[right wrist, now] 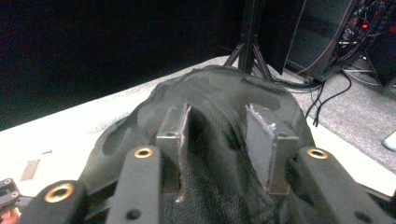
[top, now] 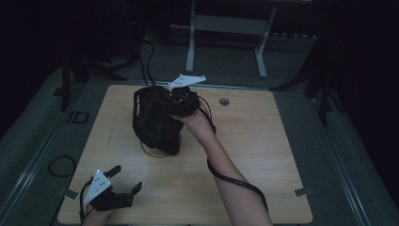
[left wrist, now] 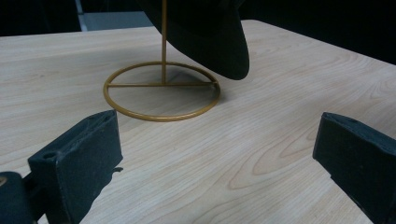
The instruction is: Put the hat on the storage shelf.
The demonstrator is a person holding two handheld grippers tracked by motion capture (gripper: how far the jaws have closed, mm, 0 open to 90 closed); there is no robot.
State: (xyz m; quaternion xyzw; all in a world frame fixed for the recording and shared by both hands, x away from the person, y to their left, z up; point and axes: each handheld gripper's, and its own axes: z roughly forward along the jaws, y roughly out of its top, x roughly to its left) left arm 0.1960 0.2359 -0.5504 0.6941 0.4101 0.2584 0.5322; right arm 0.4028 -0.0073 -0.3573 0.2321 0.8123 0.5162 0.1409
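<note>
Both fingers of my right gripper [right wrist: 217,140] stand part open over the black hat [right wrist: 210,93], its cloth between them; whether they press it I cannot tell. My left gripper [left wrist: 215,163] rests wide open near the table [top: 263,141] edge. Hat sits on the gold stand [left wrist: 162,91] mid-table.

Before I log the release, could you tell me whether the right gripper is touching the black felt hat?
Touching: in the right gripper view, the right gripper straddles the black felt hat's crown, fabric lying against its inner pads.
</note>
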